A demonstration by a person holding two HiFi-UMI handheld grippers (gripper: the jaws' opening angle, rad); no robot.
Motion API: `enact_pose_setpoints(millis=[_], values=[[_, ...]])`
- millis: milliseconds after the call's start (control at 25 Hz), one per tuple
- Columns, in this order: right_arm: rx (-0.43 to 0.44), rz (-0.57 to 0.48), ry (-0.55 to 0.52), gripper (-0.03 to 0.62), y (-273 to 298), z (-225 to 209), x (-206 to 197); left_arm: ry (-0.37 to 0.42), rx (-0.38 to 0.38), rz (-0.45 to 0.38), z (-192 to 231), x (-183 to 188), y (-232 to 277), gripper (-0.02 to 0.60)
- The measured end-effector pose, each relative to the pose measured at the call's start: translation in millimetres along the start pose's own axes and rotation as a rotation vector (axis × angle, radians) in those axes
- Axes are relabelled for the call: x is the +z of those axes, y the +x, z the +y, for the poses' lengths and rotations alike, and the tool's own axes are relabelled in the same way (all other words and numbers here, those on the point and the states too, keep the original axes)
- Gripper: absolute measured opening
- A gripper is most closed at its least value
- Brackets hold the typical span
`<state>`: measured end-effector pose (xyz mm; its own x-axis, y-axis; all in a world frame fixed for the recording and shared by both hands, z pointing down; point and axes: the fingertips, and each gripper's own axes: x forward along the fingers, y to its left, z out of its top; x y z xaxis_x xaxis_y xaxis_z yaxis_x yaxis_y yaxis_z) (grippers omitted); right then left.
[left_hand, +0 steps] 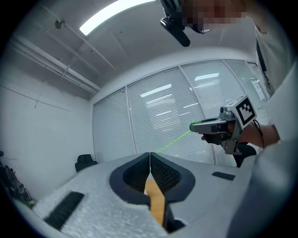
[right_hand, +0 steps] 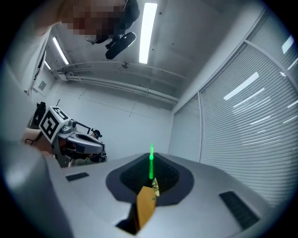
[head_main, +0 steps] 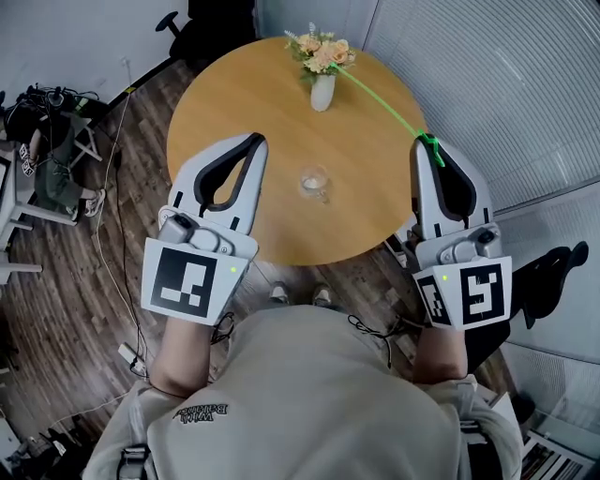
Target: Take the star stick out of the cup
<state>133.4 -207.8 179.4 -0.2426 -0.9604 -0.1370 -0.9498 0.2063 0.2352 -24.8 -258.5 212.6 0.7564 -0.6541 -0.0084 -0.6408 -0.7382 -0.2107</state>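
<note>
Vase [head_main: 322, 92] with flowers [head_main: 322, 49] beyond cup [head_main: 314, 182]; green stick [head_main: 380, 101] clamped in right gripper [head_main: 429, 144].

A: What stands on the plank floor [head_main: 122, 178]?
B: A round wooden table [head_main: 234, 103] — a black chair [head_main: 192, 28] just beyond it.
A: And the walls?
B: White, with slatted blinds [left_hand: 163, 116] along one side — a strip light [right_hand: 148, 32] overhead.

smooth wooden table [head_main: 216, 112] — clear glass cup [head_main: 314, 182]
</note>
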Motion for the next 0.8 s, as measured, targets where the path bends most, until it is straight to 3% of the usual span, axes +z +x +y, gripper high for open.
enact_pose_setpoints(millis=[360, 800], values=[[0.028, 0.035, 0.01, 0.038, -5.7, 7.7, -22.0, -0.027, -0.018, -0.006, -9.0, -7.1, -5.7, 0.025], [0.087, 0.108, 0.04, 0.038, -8.2, 21.4, -50.8, -0.047, -0.019, 0.062, -14.5, -37.6, -8.6, 0.025]])
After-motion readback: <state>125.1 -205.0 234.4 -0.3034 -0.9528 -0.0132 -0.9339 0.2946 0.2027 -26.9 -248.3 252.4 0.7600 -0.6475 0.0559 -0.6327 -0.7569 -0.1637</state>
